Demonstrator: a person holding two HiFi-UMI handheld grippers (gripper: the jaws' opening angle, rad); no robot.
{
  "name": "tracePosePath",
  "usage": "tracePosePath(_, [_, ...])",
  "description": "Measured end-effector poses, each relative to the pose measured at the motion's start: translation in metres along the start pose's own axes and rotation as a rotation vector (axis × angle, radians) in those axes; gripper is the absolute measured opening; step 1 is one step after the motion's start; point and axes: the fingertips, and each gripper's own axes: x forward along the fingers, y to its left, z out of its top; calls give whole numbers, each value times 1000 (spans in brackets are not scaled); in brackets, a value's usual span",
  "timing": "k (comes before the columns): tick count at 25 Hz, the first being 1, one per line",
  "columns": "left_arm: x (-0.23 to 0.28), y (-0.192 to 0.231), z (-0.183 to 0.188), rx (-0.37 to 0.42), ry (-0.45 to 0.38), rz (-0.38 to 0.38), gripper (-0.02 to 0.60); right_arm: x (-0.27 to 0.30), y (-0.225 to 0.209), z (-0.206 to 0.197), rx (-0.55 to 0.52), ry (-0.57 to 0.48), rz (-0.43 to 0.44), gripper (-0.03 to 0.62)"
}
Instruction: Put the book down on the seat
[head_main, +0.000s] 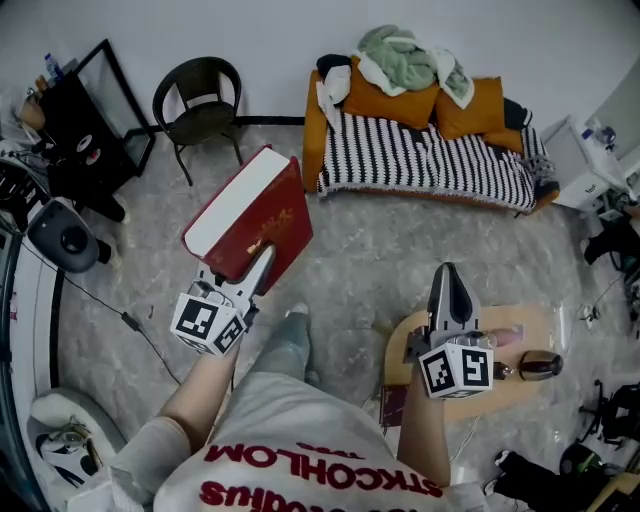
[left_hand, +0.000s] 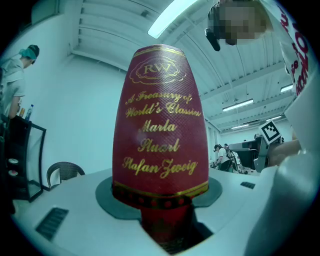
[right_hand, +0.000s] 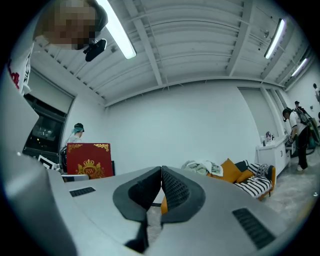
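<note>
While the sofa (head_main: 430, 165) sits far off, my left gripper (head_main: 264, 255) clamps the red book (head_main: 250, 215) by its near edge to carry it; my right gripper (head_main: 447, 272) is closed, empty.

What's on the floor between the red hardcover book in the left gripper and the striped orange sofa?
Nothing. In the head view, only bare grey marbled floor separates the red hardcover book from the striped orange sofa.

The left gripper (head_main: 258, 268), left of centre in the head view, points up-frame, jaws clamped on the book (head_main: 250, 215). The right gripper (head_main: 447, 280), lower right, points likewise, jaws pressed together, empty. Left forearm (head_main: 195, 395) and right forearm (head_main: 422, 440) extended.
</note>
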Motion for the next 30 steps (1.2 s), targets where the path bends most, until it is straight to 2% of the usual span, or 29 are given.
tracePosePath(6, [69, 42, -8, -9, -1, -18, 244, 72, -25, -2, 9, -12, -9, 28])
tracePosePath(16, [188, 115, 4, 11, 7, -90, 244, 197, -49, 18, 31, -41, -48, 28])
tracePosePath(30, [300, 203, 7, 13, 13, -121, 244, 330, -66, 13, 54, -30, -91, 28])
